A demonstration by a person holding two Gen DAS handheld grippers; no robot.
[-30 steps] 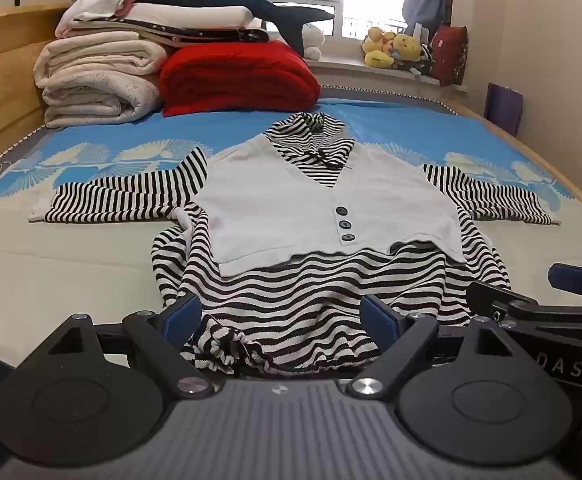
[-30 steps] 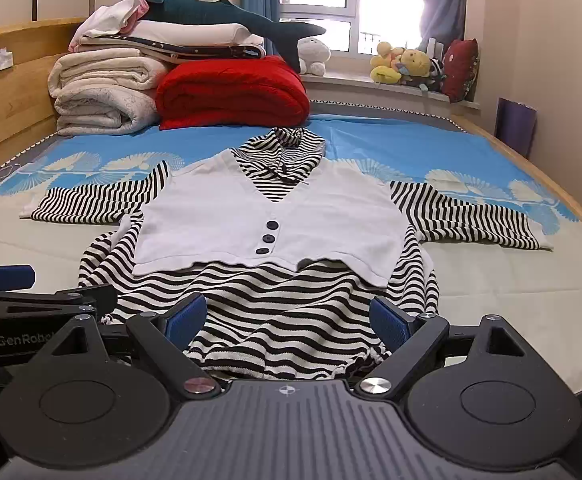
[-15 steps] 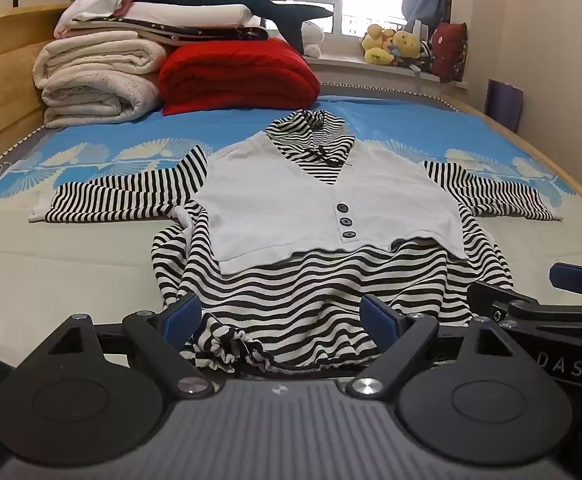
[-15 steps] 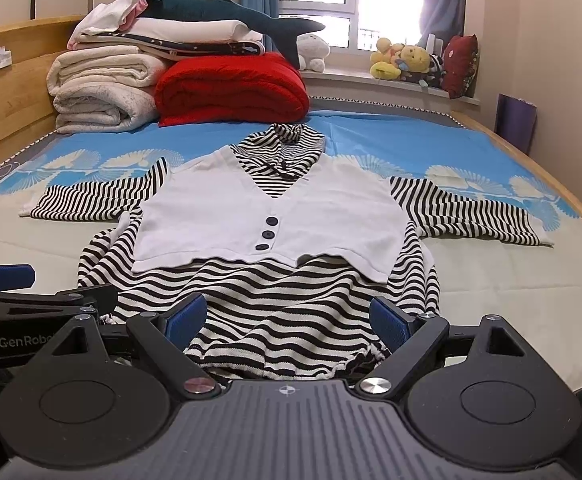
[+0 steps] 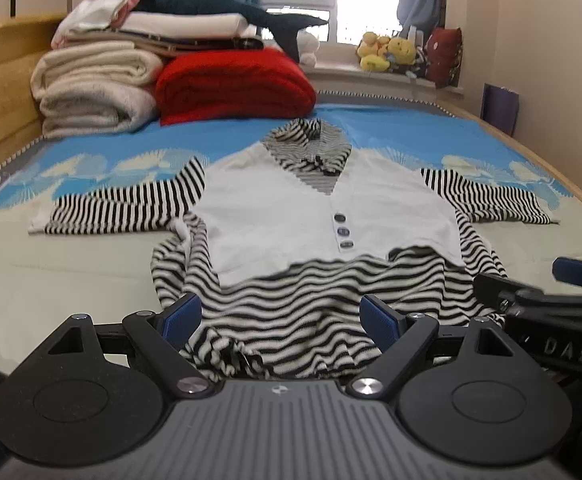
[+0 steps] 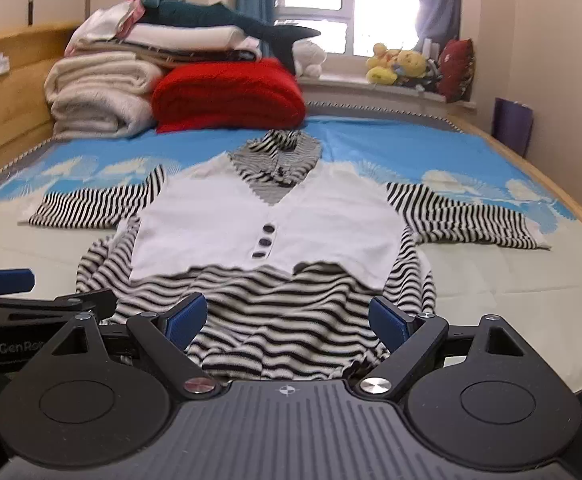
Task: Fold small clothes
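Observation:
A small black-and-white striped top with a white vest front and dark buttons (image 5: 323,216) lies flat on the bed, sleeves spread out; it also shows in the right wrist view (image 6: 267,220). My left gripper (image 5: 281,316) is open, its jaws wide over the rumpled striped hem at the near left. My right gripper (image 6: 289,316) is open over the hem's near right part. Each gripper shows at the edge of the other's view, the right one (image 5: 547,300) and the left one (image 6: 31,304).
Folded cream blankets (image 5: 95,88) and a red blanket (image 5: 231,84) are stacked at the bed's far left, with a plush shark on top. Stuffed toys (image 5: 387,54) sit on the windowsill. A wooden headboard runs along the left, a wooden bed rail (image 6: 571,204) on the right.
Both grippers have edged forward over the hem, so the top looks slightly larger. The jaws stay wide open and the top has not moved.

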